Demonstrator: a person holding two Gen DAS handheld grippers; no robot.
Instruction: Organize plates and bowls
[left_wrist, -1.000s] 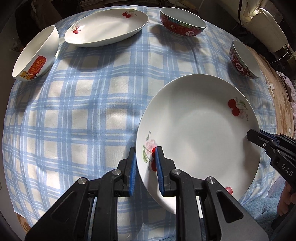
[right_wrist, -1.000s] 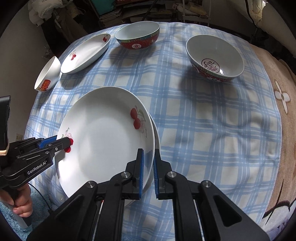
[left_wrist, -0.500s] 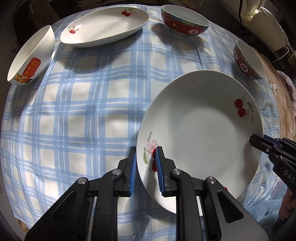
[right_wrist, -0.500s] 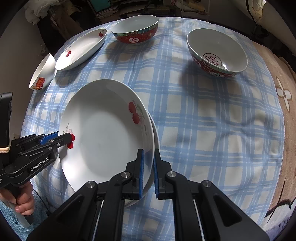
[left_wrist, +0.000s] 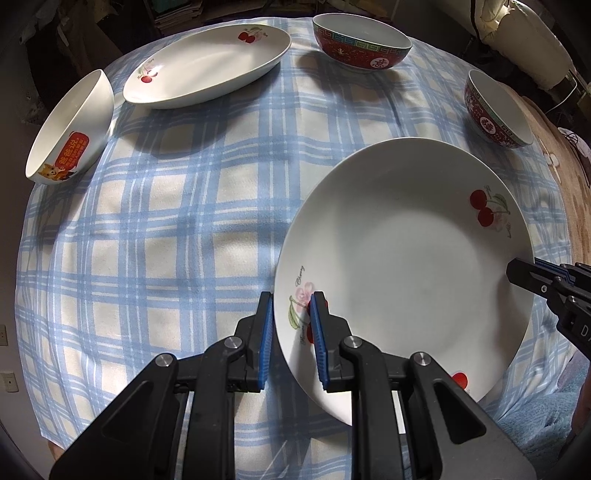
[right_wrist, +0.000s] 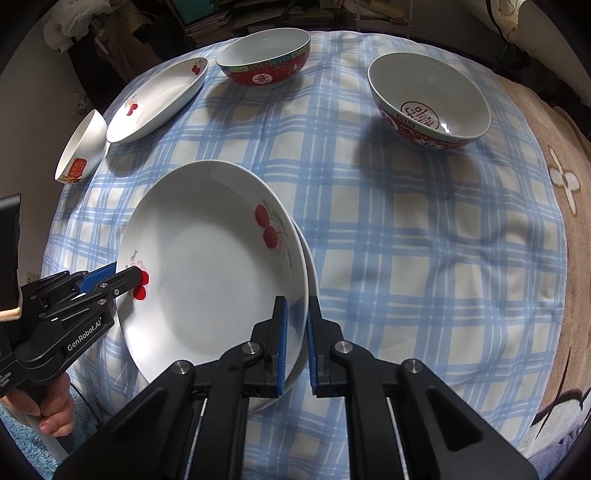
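Observation:
A white cherry plate (left_wrist: 406, 277) (right_wrist: 207, 266) is gripped on two sides over the blue plaid tablecloth (left_wrist: 184, 240). My left gripper (left_wrist: 291, 299) (right_wrist: 129, 275) is shut on its near-left rim, by the pink flower print. My right gripper (right_wrist: 295, 302) (left_wrist: 517, 269) is shut on the opposite rim. A second plate's rim (right_wrist: 314, 273) shows just beneath it; whether the right pads also clamp that one I cannot tell. Another cherry plate (left_wrist: 207, 62) (right_wrist: 159, 99) lies at the far left.
Two red-patterned bowls (left_wrist: 362, 40) (left_wrist: 495, 110) stand at the back and right. A white bowl with a red label (left_wrist: 70, 129) sits at the left edge. A brown floral blanket (right_wrist: 565, 258) lies beyond the cloth. A person's hand (right_wrist: 51, 413) holds the left gripper.
Both grippers keep their hold on the plate. The left gripper has turned slightly, so the far dishes shift in its view. The plate itself has barely moved.

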